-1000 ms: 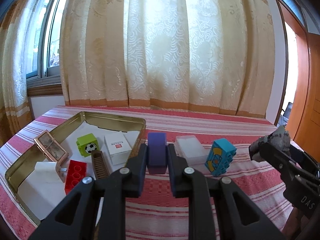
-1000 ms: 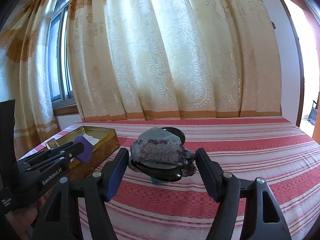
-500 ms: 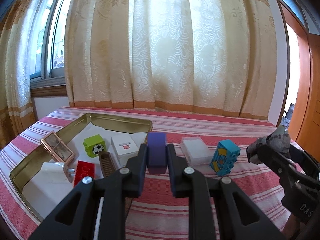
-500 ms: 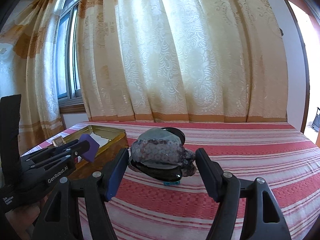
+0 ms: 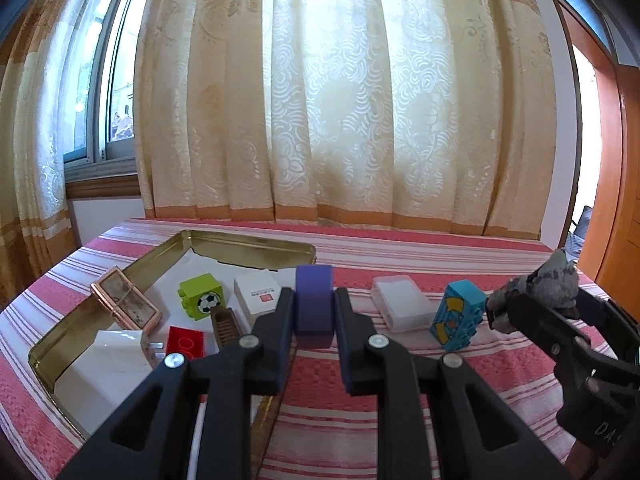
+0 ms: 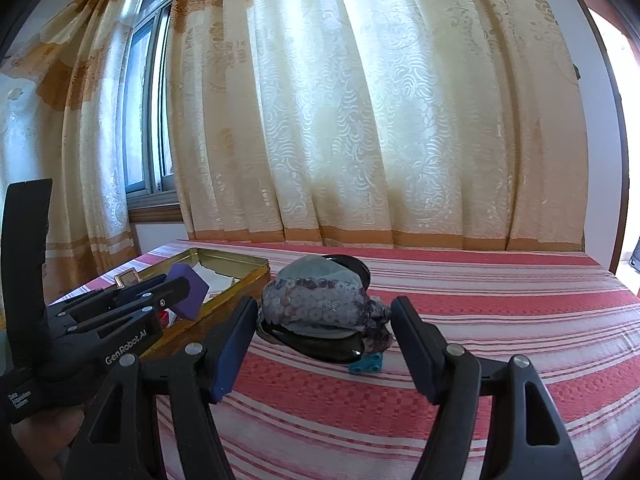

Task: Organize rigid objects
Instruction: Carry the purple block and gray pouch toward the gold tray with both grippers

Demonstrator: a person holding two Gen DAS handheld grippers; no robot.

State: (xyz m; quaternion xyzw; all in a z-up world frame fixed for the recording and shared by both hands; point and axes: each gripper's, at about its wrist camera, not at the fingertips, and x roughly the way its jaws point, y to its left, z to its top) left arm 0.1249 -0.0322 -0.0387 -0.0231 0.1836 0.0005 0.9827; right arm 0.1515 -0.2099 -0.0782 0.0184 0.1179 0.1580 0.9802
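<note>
My left gripper (image 5: 314, 322) is shut on a purple block (image 5: 314, 304) and holds it above the table just right of the gold tin tray (image 5: 248, 246). It also shows in the right wrist view (image 6: 188, 296). My right gripper (image 6: 325, 322) is shut on a grey sequined hair clip (image 6: 320, 308) with a black base, held above the table. That clip shows at the right in the left wrist view (image 5: 544, 288). The tray holds a green football cube (image 5: 201, 296), a white box (image 5: 258, 294), a red brick (image 5: 185, 342), a white charger (image 5: 108, 364) and a copper frame (image 5: 126, 306).
A translucent white case (image 5: 402, 306) and a blue patterned block (image 5: 458, 314) lie on the red striped tablecloth (image 6: 500, 320) right of the tray. The blue block peeks out under the clip (image 6: 366, 365). Curtains hang behind the table's far edge.
Both grippers have risen a little with their objects still held. The purple block stays by the tray's right rim.
</note>
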